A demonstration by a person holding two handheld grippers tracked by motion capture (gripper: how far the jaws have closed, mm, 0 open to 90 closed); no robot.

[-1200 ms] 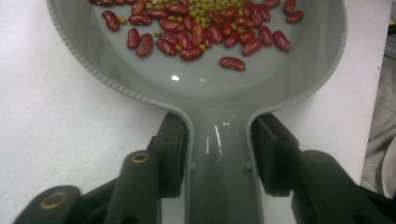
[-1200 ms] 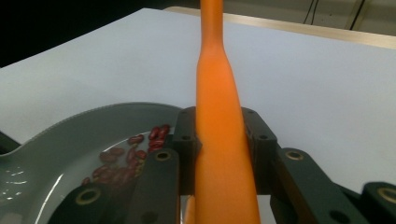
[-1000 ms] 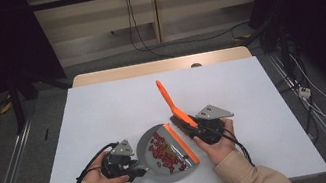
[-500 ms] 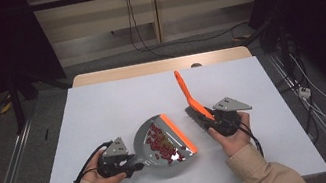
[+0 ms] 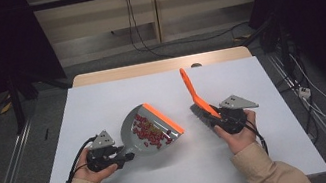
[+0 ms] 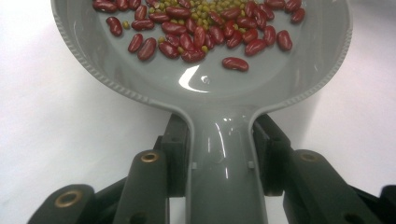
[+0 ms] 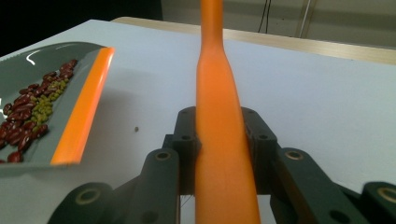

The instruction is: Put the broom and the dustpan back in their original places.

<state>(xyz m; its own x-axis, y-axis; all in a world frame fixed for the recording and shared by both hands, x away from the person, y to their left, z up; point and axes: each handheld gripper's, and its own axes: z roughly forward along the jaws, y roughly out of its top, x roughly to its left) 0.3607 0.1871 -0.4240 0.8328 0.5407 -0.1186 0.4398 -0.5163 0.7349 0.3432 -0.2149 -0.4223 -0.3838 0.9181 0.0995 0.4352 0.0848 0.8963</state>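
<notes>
Dustpan (image 6: 205,88) cut off at the top edge of the left gripper view, front lip out of frame. Orange brush handle (image 7: 219,116) cropped top and bottom in the right gripper view. Tiny dark speck (image 7: 136,129) on the table, too small to identify.

Bright table, dark surroundings, soft close-ups

The person's forearms, in tan sleeves, are reaching in from the near edge of the table. The left hand (image 5: 93,160) is gripping the left gripper (image 5: 120,156), which is pointing toward the right with its jaws clamped together on a grey handle. The right hand (image 5: 237,130) is holding the right gripper (image 5: 212,116), angled away and leftward, jaws pinching an orange handle.
</notes>
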